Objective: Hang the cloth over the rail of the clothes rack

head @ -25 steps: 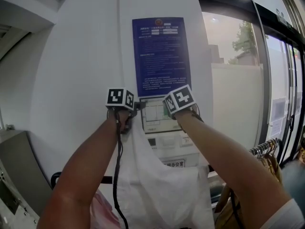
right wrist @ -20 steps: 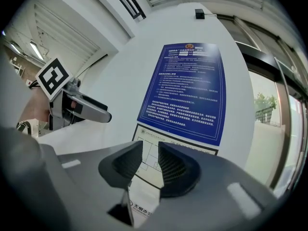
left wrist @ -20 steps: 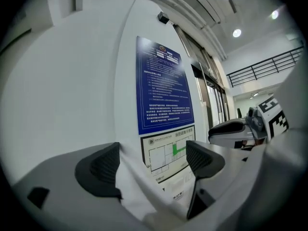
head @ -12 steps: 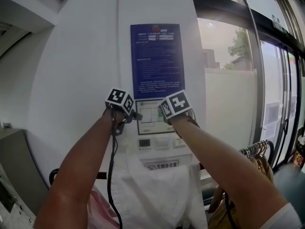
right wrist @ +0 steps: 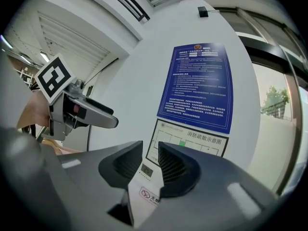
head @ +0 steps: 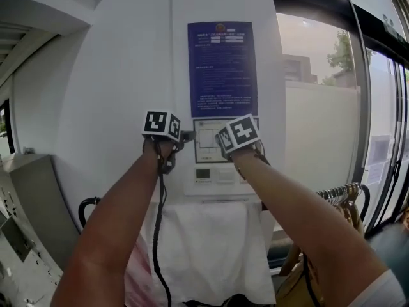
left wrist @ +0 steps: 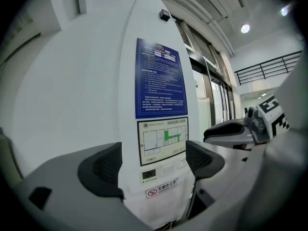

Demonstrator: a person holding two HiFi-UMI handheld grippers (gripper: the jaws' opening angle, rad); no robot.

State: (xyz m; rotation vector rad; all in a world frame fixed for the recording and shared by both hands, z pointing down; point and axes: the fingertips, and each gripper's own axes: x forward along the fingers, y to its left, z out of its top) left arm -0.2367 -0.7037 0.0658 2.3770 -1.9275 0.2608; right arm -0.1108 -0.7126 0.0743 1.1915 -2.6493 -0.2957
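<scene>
Office bldg lobby: wall notice [head: 222, 59], evac plan [head: 208, 138]

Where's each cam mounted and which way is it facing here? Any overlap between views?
Head view: on the person's head, facing the blue notice; both forearms, the left gripper, the right gripper and the white cloth show.
Left gripper view: on the left gripper, looking along its wide-open jaws at the notice; the right gripper shows at right.
Right gripper view: on the right gripper, jaws narrowly apart, aimed at the notice; the left gripper shows at left.
Shared: all three see the blue notice.
</scene>
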